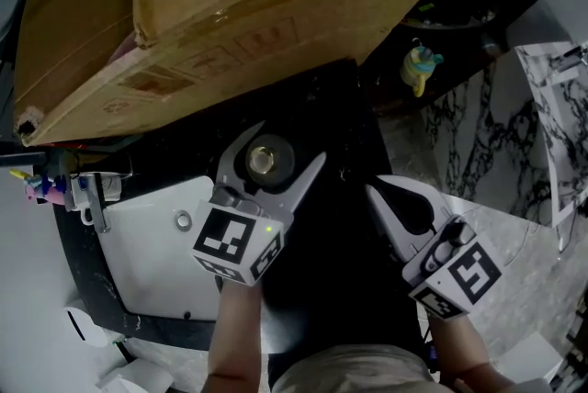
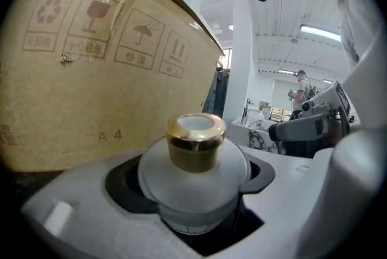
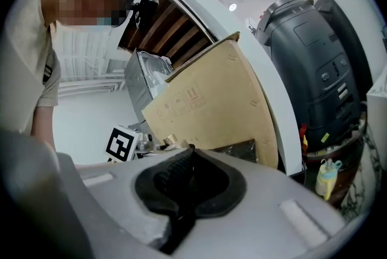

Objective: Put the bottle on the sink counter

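The bottle [image 1: 264, 161] has a frosted white body and a gold cap [image 2: 195, 141]. My left gripper [image 1: 288, 145] is shut on it, jaws round its body below the shoulder, and it stands upright between them [image 2: 193, 194]. In the head view it hangs over a dark gap in front of a big cardboard box [image 1: 211, 5]. My right gripper [image 1: 375, 191] is to the right of it, shut with nothing held; its black pads [image 3: 175, 182] meet. The white sink [image 1: 152, 258] lies at lower left, and the marble counter [image 1: 519, 230] at right.
The cardboard box [image 2: 91, 70] looms close behind the bottle. A small yellow toy-shaped bottle [image 1: 420, 66] stands on the dark ledge at upper right. A tap [image 1: 93, 201] and small toys [image 1: 41, 187] sit by the sink's left edge. A black machine [image 3: 320, 64] stands right of the box.
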A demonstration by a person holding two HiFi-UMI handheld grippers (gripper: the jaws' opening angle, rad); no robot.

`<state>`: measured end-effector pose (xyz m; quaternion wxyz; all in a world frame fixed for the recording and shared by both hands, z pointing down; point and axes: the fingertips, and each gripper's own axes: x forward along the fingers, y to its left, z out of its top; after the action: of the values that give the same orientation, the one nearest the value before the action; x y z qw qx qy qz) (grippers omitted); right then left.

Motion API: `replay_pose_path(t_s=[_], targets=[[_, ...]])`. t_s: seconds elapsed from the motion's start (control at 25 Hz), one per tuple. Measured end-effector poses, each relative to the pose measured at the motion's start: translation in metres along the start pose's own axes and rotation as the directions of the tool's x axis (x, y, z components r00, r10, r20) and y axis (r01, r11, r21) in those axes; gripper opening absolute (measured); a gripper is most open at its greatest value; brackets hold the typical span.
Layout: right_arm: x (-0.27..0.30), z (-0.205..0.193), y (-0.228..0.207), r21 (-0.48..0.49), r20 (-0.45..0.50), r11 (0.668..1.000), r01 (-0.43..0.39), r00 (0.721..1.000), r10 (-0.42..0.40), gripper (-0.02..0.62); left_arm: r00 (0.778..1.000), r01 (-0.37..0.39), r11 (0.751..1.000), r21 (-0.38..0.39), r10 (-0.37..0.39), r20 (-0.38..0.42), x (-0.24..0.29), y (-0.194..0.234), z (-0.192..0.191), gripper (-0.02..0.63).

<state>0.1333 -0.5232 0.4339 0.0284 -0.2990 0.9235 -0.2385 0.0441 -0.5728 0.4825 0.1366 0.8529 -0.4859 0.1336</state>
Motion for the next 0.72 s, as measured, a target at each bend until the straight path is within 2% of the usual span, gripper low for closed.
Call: replay_pose_path(t_s=[0.32, 0.52, 0.72], targets=[[-0.001, -0.008, -0.009, -0.020, -0.028, 1.000, 0.003, 1.000, -0.003, 0.003, 0.998, -0.008, 0.999, 0.044, 0.011, -0.068, 0.007, -0.001, -0.016, 0.350], [-0.003, -0.007, -0.015, -0.030, -0.026, 0.999, 0.013, 1.000, -0.014, 0.003, 0.995, 0.016, 0.993, 0.119, -0.004, -0.101, 0.010, -0.009, -0.021, 0.350], [-0.006, -0.010, -0.019, -0.033, -0.038, 0.999, 0.024, 0.999, -0.025, 0.003, 0.993, 0.023, 0.992, 0.127, -0.008, -0.115, 0.011, -0.010, -0.023, 0.350]])
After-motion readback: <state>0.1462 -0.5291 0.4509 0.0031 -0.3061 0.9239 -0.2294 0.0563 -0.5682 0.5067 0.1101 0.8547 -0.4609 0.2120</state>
